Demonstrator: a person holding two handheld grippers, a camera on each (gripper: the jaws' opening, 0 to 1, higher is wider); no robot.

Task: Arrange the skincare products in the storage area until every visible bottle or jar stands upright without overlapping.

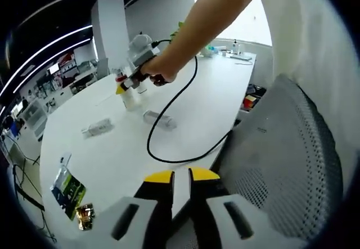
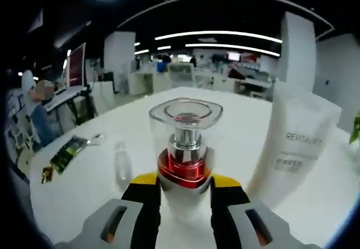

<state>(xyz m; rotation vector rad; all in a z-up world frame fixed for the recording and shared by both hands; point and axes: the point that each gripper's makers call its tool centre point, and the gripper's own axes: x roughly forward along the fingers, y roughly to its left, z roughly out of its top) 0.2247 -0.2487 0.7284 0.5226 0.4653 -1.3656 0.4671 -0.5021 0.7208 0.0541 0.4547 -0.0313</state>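
Here, by parts:

Right hand-held gripper [image 2: 183, 188]: its yellow-tipped jaws are closed around the pump bottle [image 2: 184, 164], clamping it at the red collar under its clear cap. In the left gripper view the same hand-held gripper [image 1: 133, 80] is held by a person's hand [image 1: 160, 68] over the middle of the white desk [image 1: 191, 108], toward its far side.

Pump bottle: upright, standing on the desk between the jaws.

White tube [image 2: 297, 142]: upright just beside the pump bottle, printed with grey lettering; whether the two touch I cannot tell.

Left hand-held gripper [image 1: 181, 177]: jaws nearly together with a narrow gap, holding nothing, hovering at the near edge of the desk.

Lying items: a clear small bottle [image 1: 159, 118] on its side near the desk's middle, another flat-lying one [image 1: 98, 128] toward the left edge.

Sachets [image 1: 68, 188]: green and gold packets at the near left corner.

Cable [image 1: 179, 105]: black, looping from the hand to the near edge.

Chair [image 1: 287, 164]: grey mesh back beside the desk's near edge.
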